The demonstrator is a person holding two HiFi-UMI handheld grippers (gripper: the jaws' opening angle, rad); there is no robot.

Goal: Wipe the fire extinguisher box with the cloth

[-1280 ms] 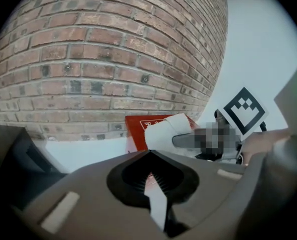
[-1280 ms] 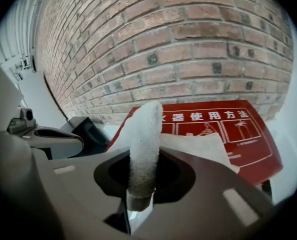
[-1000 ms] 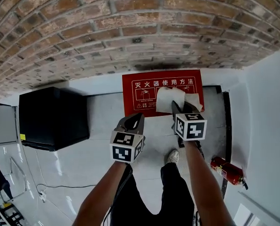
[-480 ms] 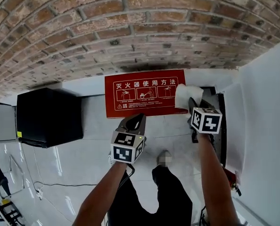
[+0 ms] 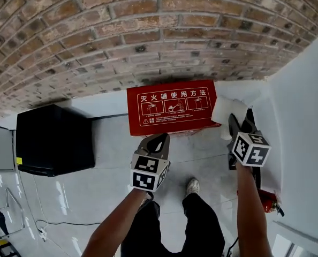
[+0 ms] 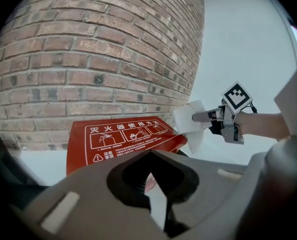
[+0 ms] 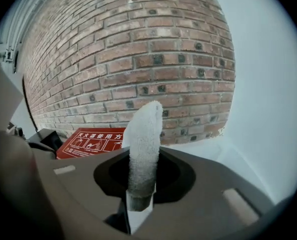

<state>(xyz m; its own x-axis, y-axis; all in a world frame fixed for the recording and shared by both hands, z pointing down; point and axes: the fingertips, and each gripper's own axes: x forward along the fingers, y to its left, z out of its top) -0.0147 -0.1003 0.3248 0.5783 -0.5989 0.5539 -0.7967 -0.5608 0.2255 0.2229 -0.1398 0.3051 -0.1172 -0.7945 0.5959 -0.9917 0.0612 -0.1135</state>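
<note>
The red fire extinguisher box (image 5: 169,109) stands on the floor against the brick wall, white print on its top face. My right gripper (image 5: 239,124) is shut on a white cloth (image 5: 224,110), which hangs just past the box's right edge, beside it and above the floor. In the right gripper view the cloth (image 7: 144,144) sticks up from between the jaws, with the box (image 7: 91,140) to its left. My left gripper (image 5: 158,140) is shut with nothing in it, in front of the box's near side. From the left gripper view I see the box (image 6: 121,139), the cloth (image 6: 190,122) and the right gripper (image 6: 201,116).
A black cabinet (image 5: 52,139) stands left of the box. The brick wall (image 5: 148,47) runs behind; a white wall (image 5: 303,116) closes the right side. A red fire extinguisher (image 5: 267,199) lies on the floor at lower right. The person's legs and shoe (image 5: 192,186) are below.
My right gripper has carried the cloth rightward across the box's top and off past its right edge. The left gripper has stayed in front of the box.
</note>
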